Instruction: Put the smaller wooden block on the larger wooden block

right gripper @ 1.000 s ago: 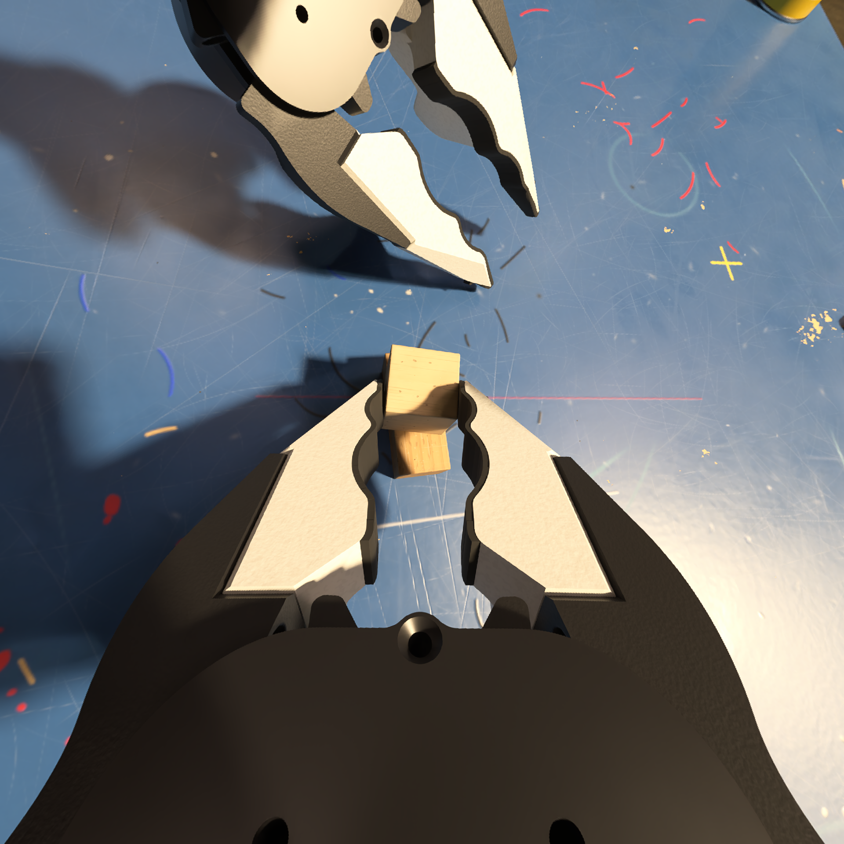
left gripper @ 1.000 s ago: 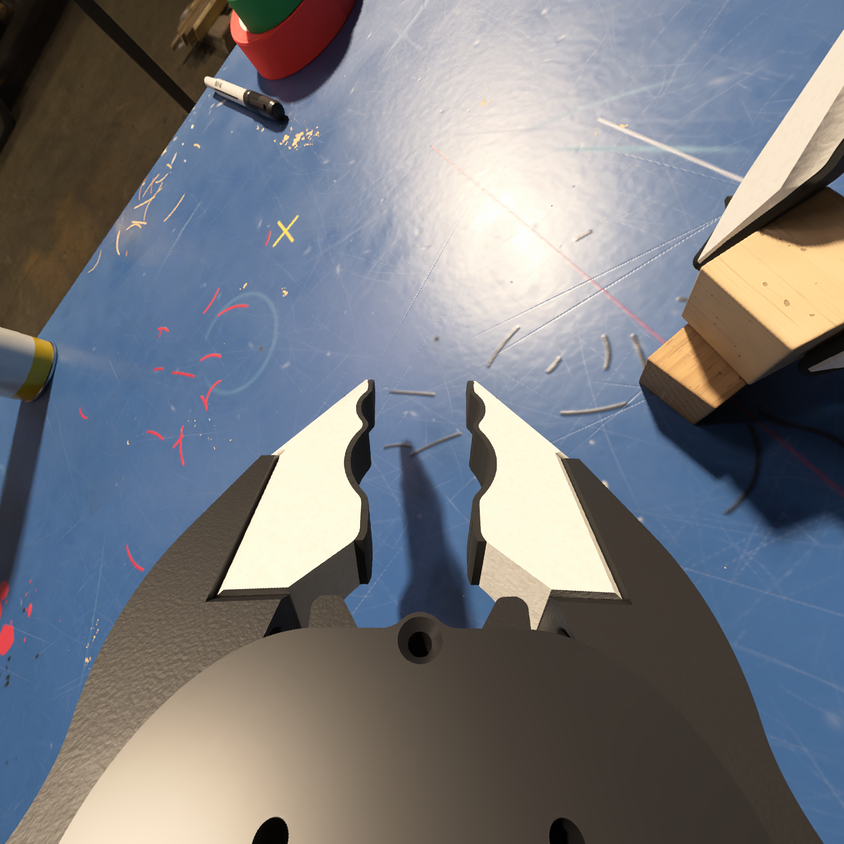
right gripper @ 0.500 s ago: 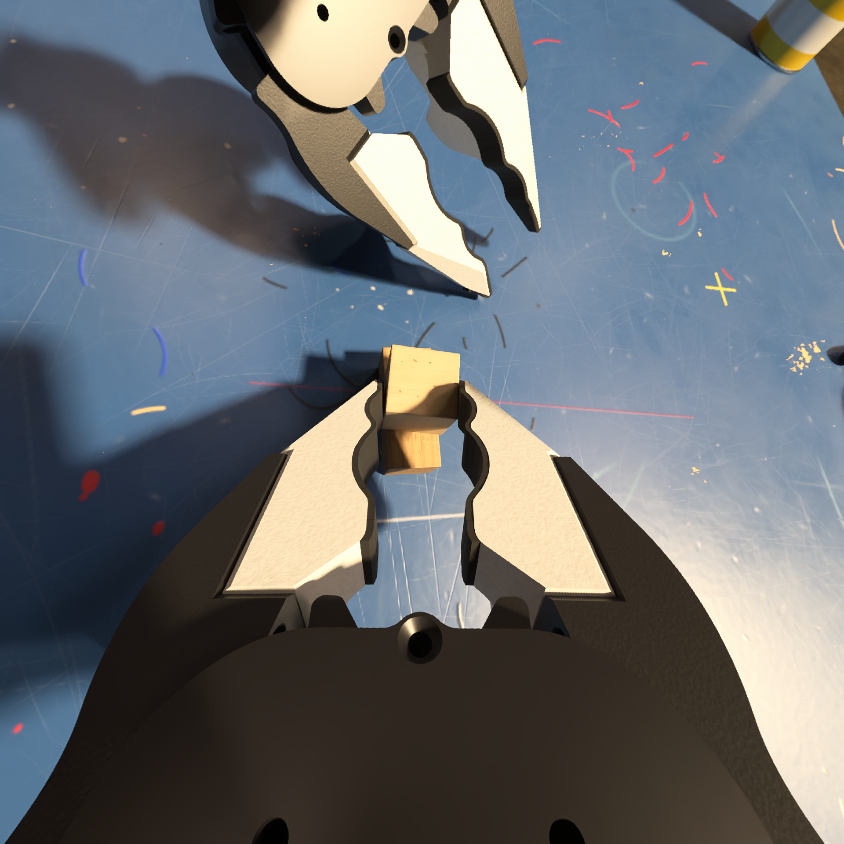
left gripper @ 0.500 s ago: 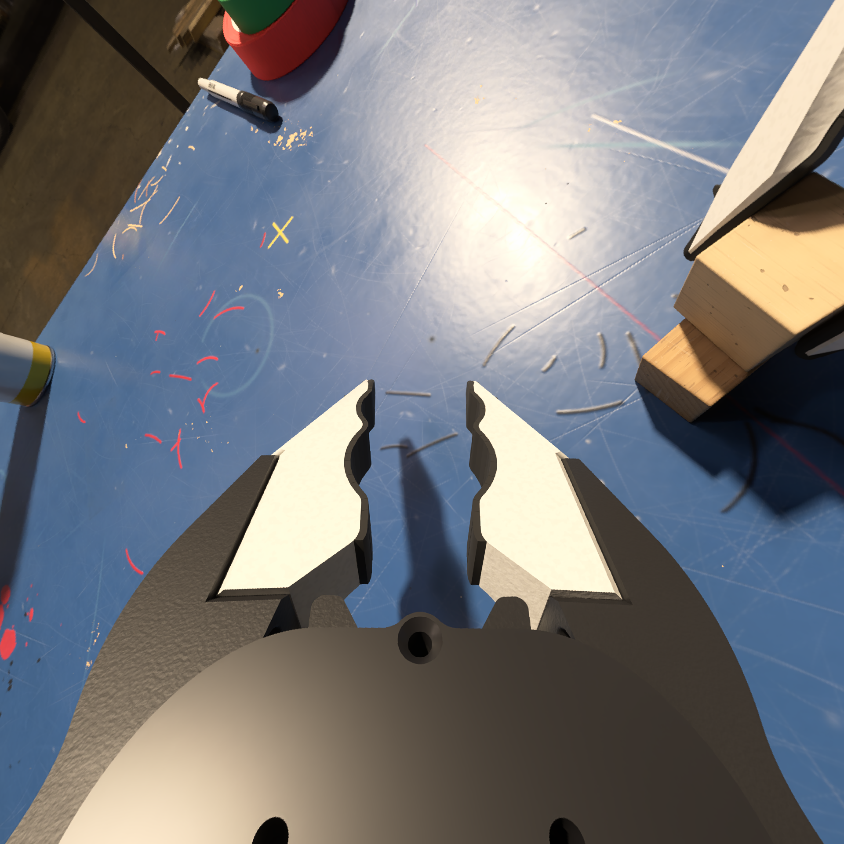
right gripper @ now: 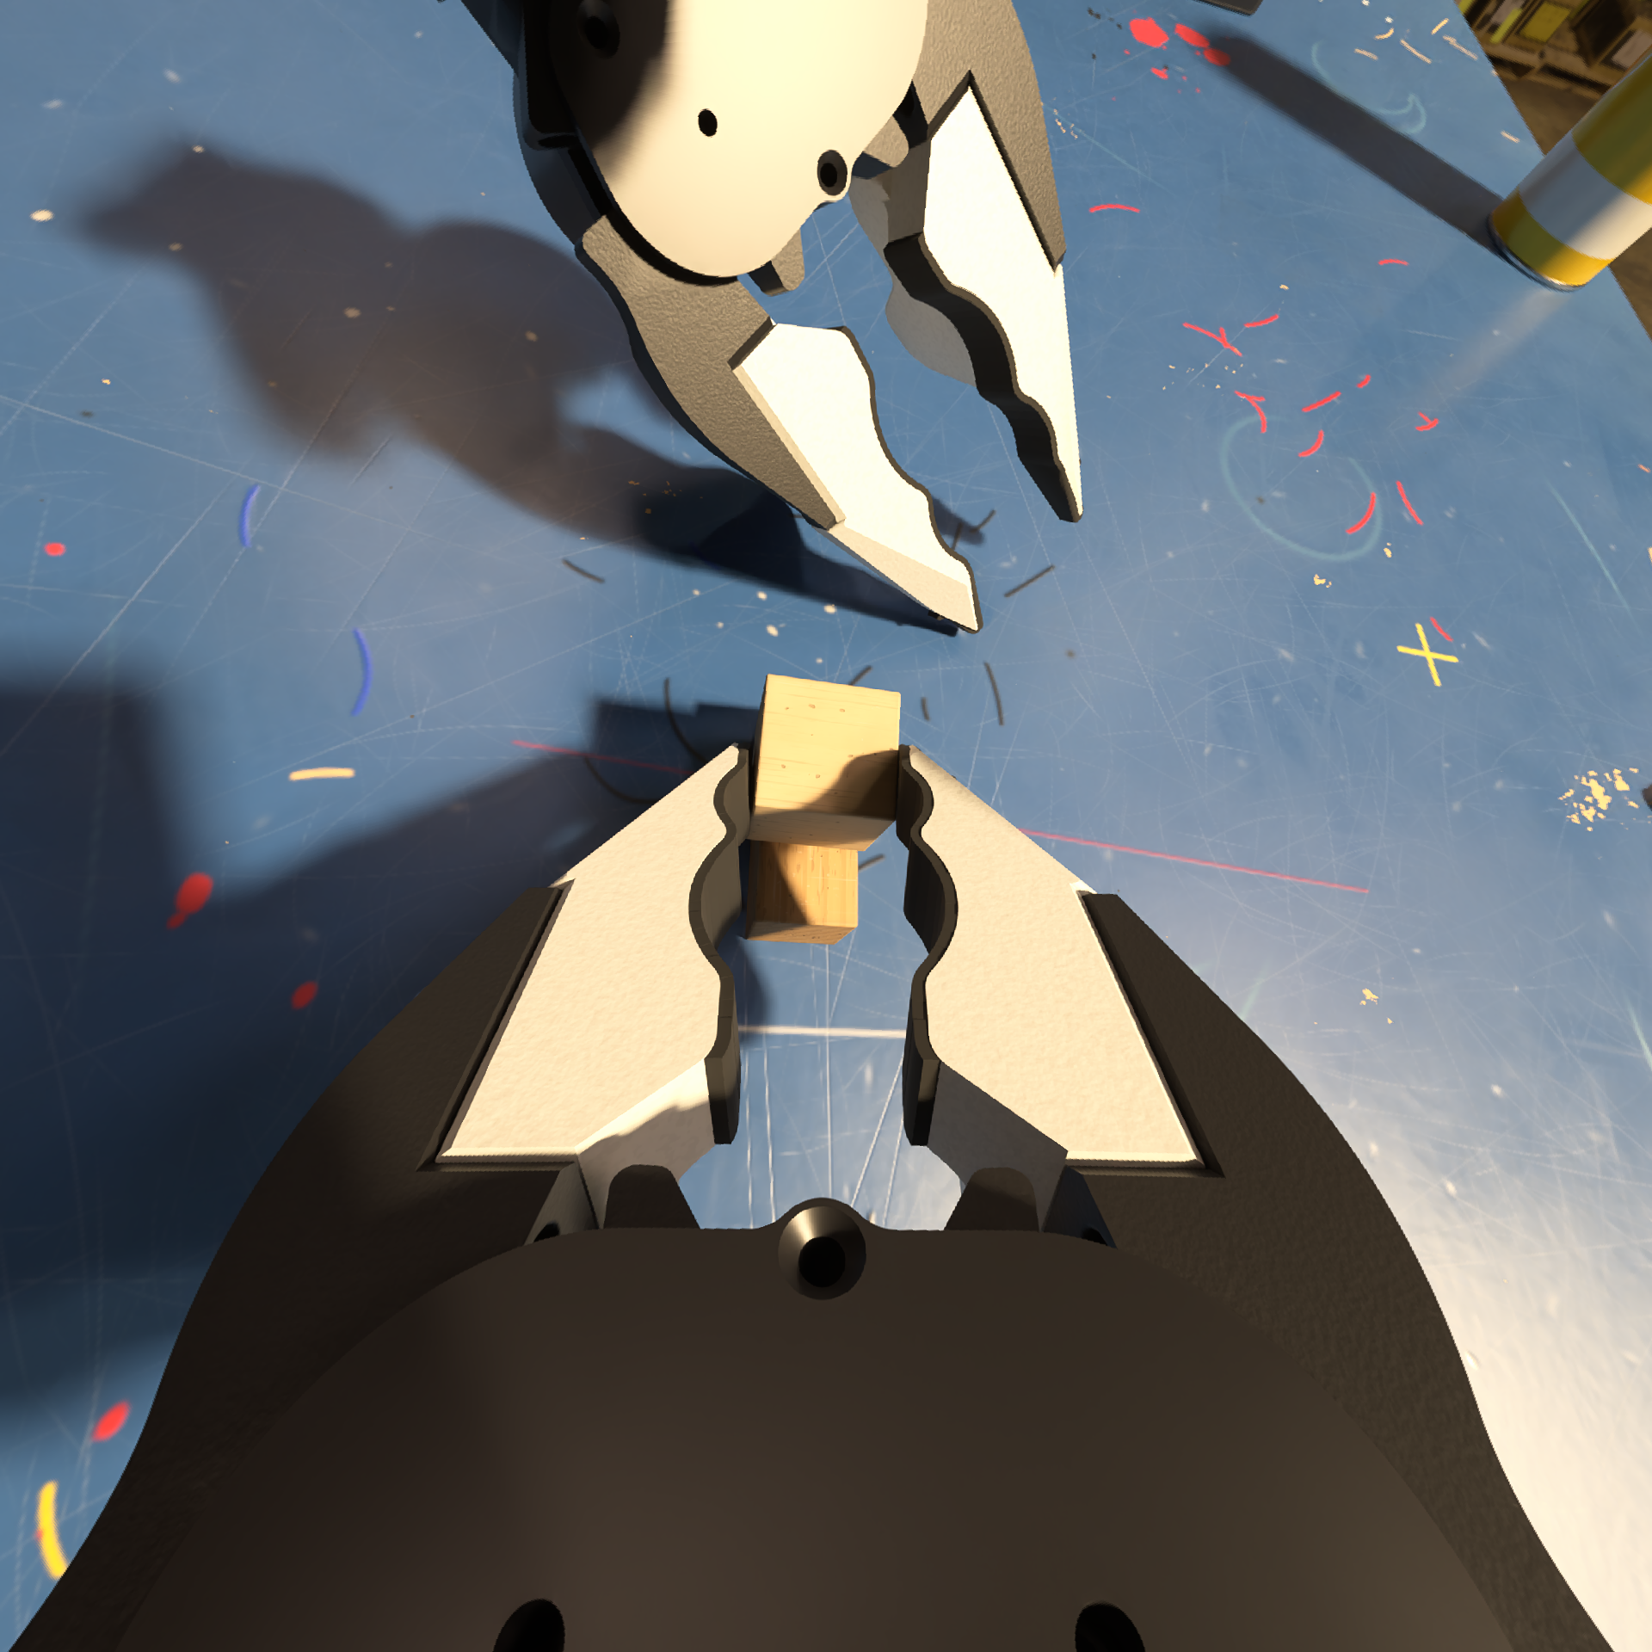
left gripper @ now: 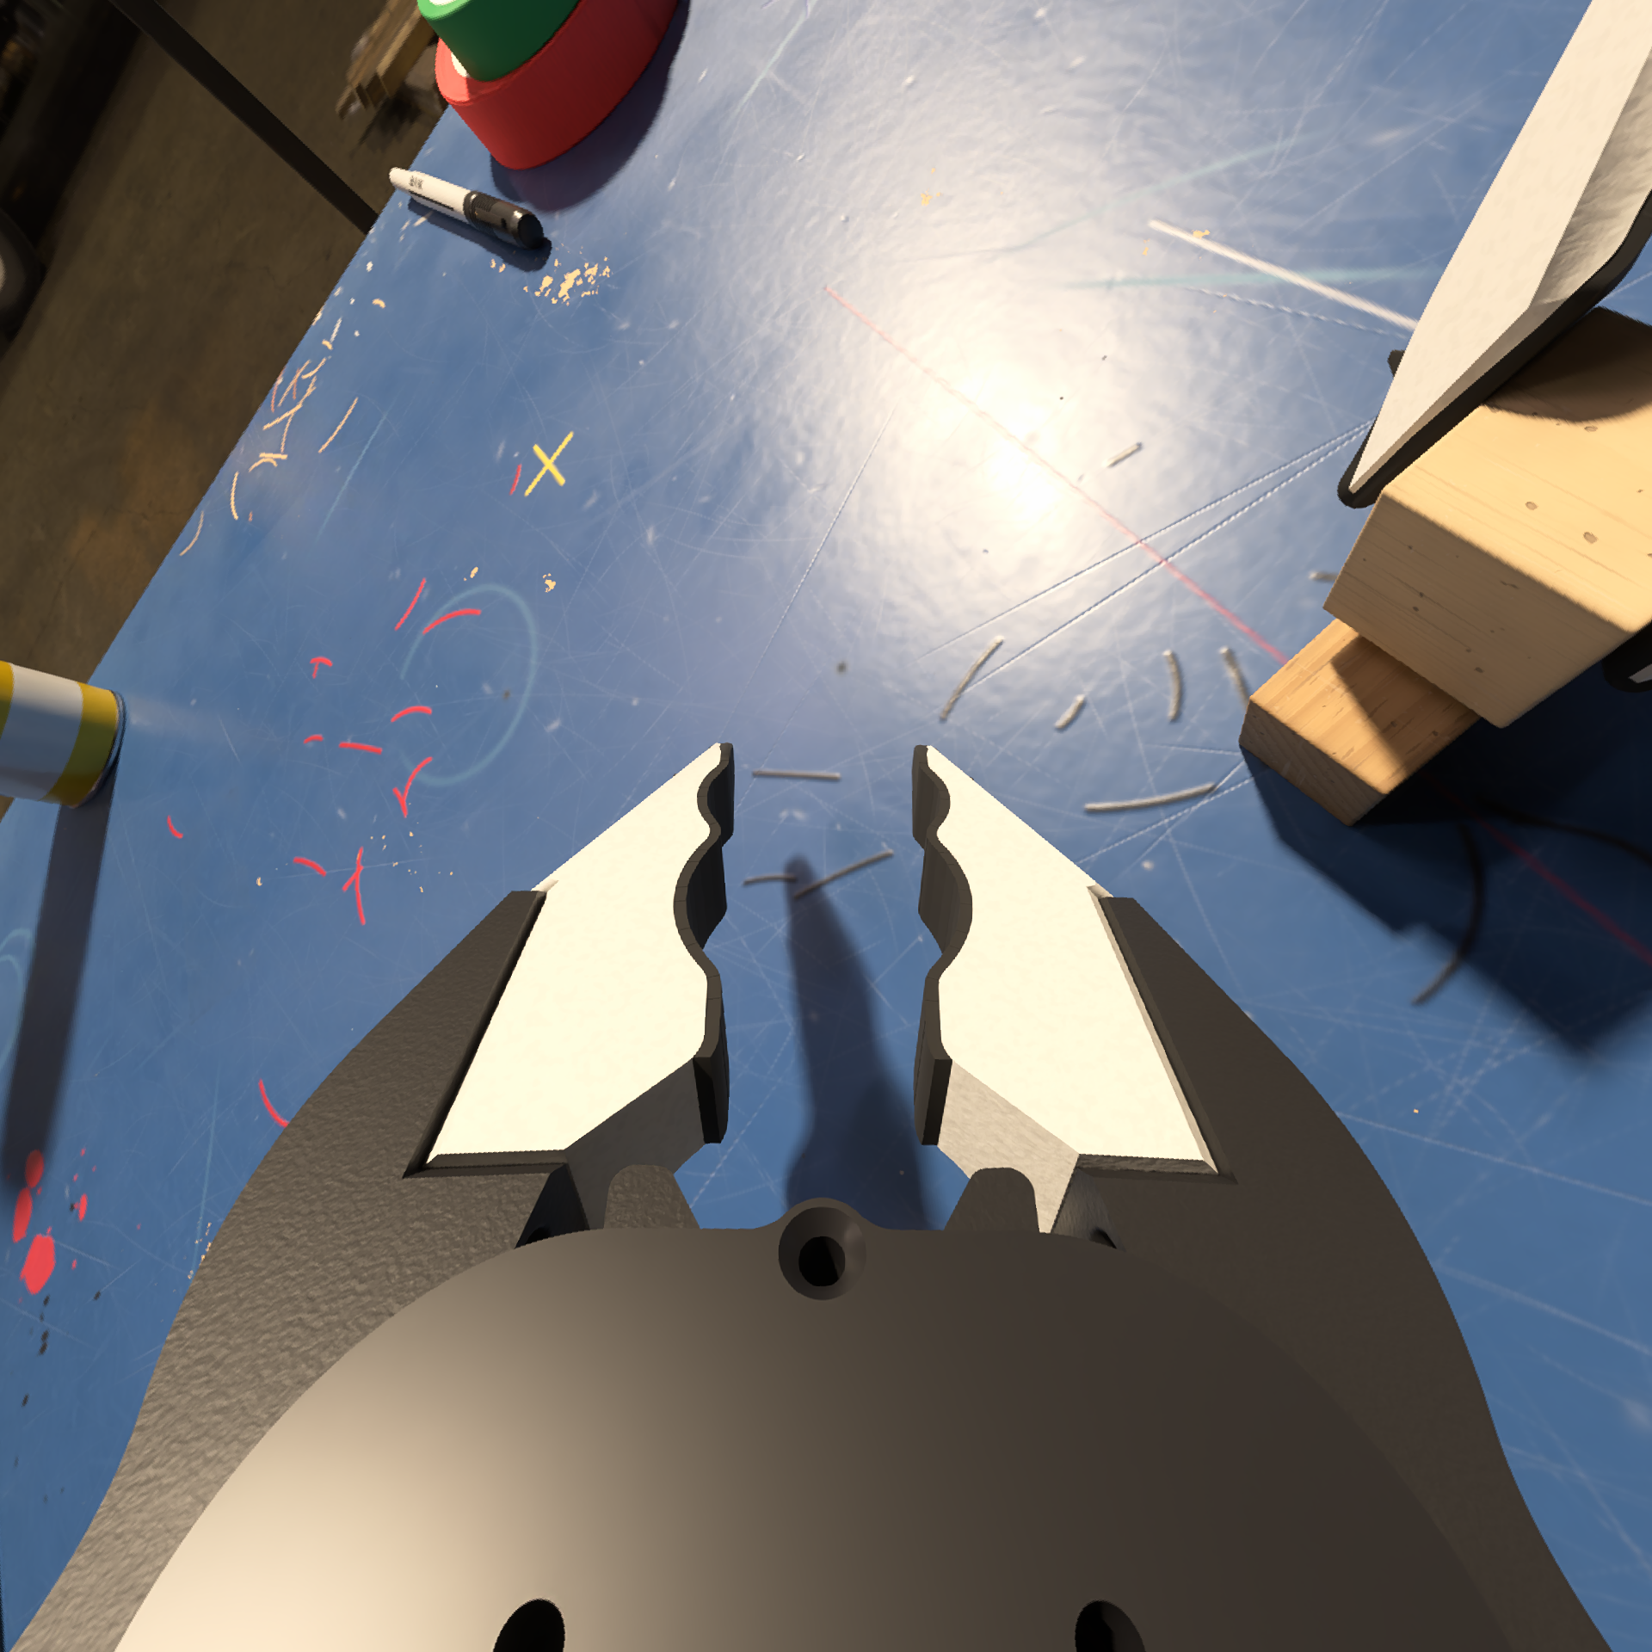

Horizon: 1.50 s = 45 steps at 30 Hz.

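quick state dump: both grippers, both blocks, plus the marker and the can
right gripper: shut on the pale block, above the table.
left gripper: open, empty.
pale block: held between the right gripper's fingertips, over the darker block; contact unclear.
darker block: lying on the blue table.
marker: capped, lying flat near the table edge.
yellow-banded can: on the table; can't tell more.

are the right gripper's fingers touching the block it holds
Touching: in the right wrist view both fingers of the right hand-held gripper press the pale wooden block's sides, no gap.
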Each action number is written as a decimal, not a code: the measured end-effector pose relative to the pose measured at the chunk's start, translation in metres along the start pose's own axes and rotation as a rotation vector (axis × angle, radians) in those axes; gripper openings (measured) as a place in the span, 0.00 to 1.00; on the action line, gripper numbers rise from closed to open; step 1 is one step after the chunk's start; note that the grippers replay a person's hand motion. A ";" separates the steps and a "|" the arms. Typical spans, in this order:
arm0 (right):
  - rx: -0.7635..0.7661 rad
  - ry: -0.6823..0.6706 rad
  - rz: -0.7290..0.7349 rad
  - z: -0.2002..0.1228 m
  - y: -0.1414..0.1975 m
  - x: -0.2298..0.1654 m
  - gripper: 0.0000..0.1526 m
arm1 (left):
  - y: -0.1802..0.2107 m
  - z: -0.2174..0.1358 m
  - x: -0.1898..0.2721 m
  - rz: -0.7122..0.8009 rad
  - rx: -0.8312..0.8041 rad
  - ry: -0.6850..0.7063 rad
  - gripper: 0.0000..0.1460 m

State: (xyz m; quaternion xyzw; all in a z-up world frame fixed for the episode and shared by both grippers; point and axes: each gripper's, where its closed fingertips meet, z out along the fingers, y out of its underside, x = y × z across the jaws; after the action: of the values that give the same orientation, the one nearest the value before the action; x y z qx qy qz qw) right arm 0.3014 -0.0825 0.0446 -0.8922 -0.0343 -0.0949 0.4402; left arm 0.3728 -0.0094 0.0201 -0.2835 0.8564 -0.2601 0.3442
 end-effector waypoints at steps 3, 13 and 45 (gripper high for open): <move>-0.005 0.005 -0.002 0.001 0.001 0.000 0.21 | 0.000 0.000 0.000 -0.001 -0.001 -0.001 0.27; -0.023 0.008 0.006 0.004 0.003 0.001 0.21 | -0.001 -0.001 -0.001 0.002 0.004 -0.005 0.27; 0.024 -0.017 0.072 0.001 -0.002 0.003 0.43 | 0.005 0.001 -0.004 -0.052 -0.031 -0.013 0.30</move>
State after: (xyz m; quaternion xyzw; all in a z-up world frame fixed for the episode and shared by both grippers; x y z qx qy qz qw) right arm 0.3043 -0.0811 0.0462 -0.8883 -0.0071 -0.0713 0.4536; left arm 0.3745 -0.0031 0.0176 -0.3128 0.8504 -0.2539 0.3384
